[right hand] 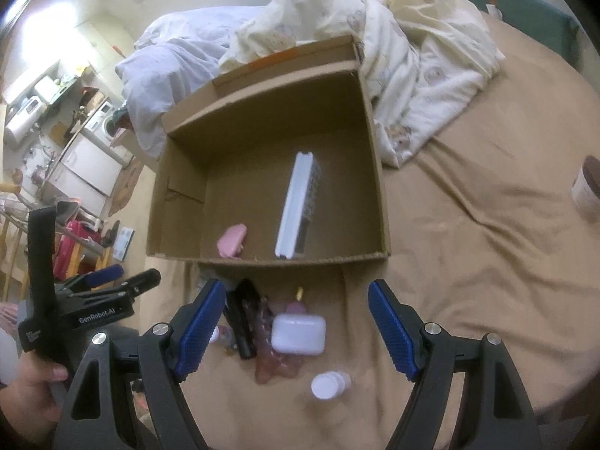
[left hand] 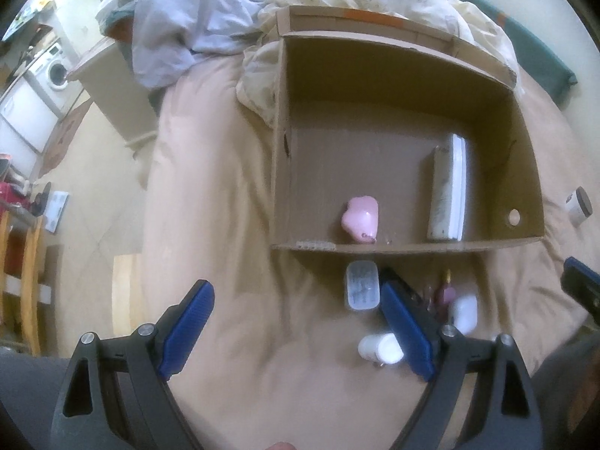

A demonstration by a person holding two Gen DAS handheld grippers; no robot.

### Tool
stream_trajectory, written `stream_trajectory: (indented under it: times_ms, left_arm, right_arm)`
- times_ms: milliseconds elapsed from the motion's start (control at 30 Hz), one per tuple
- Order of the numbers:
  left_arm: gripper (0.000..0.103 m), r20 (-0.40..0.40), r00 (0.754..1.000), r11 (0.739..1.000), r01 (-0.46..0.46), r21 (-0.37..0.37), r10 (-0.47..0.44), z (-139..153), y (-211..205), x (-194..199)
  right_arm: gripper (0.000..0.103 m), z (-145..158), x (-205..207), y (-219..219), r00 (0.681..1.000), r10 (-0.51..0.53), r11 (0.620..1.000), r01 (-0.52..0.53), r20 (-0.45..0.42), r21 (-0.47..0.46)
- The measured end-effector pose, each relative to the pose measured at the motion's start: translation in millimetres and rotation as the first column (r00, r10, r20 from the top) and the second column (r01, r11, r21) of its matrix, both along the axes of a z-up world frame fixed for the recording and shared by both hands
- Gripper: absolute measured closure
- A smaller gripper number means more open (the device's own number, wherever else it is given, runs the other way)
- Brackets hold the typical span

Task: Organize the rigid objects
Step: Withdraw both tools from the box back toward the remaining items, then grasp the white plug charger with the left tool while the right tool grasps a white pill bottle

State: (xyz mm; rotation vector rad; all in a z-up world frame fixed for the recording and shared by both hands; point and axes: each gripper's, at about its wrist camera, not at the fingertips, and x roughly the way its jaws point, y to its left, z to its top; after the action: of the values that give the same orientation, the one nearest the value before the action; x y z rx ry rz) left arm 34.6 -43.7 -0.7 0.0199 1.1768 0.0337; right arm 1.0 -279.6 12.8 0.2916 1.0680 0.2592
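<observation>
L gripper (left hand: 296,322) & R gripper (right hand: 296,322) both empty, fingers spread.

The cardboard box (right hand: 378,172) is bare floor along its far wall and left side, while a pink case (right hand: 232,240) and upright white box (right hand: 296,206) crowd its near wall.

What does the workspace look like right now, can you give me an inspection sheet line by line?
Surface: bed with a tan sheet, wrinkled.
Job's things: open cardboard box holds a pink heart-shaped case and a white flat box on its edge. In front of the box lie a white rectangular case, a white bottle on its side, a black object, a clear lidded container and a pinkish bottle. A brown-lidded jar sits apart to the right.
Clutter: rumpled duvet behind the box.
Grippers: left gripper and right gripper open, holding nothing.
Cables: nothing seen.
Surroundings: washing machine, wooden furniture at left.
</observation>
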Motion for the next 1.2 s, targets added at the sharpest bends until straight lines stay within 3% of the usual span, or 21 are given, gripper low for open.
stream_trajectory:
  times_ms: [533, 800, 967, 1067, 1200]
  left_arm:
    - [0.014, -0.056, 0.996, 0.996, -0.072, -0.045, 0.069, -15, 21, 3]
    - [0.014, -0.115, 0.992, 0.998, -0.052, -0.045, 0.047, -37, 7, 14]
    - [0.029, -0.183, 0.983, 0.997, -0.034, -0.066, 0.022, -61, -9, 32]
    - [0.04, -0.212, 0.977, 0.991, -0.046, -0.123, 0.019, -73, -14, 42]
    - [0.071, -0.225, 0.974, 0.983, -0.06, -0.175, 0.02, -81, -14, 50]
  right_arm:
    - [0.02, -18, 0, -10, 0.997, -0.057, 0.996, 0.053, -0.057, -0.067]
    - [0.02, -25, 6, -10, 0.994, -0.062, 0.997, 0.057, -0.088, -0.059]
    - [0.02, -34, 9, -14, 0.987, -0.081, 0.996, 0.077, -0.137, -0.037]
    - [0.02, -40, 11, -16, 0.982, -0.081, 0.997, 0.08, -0.168, -0.014]
    - [0.02, -45, 11, -19, 0.978, -0.084, 0.996, 0.085, -0.192, -0.002]
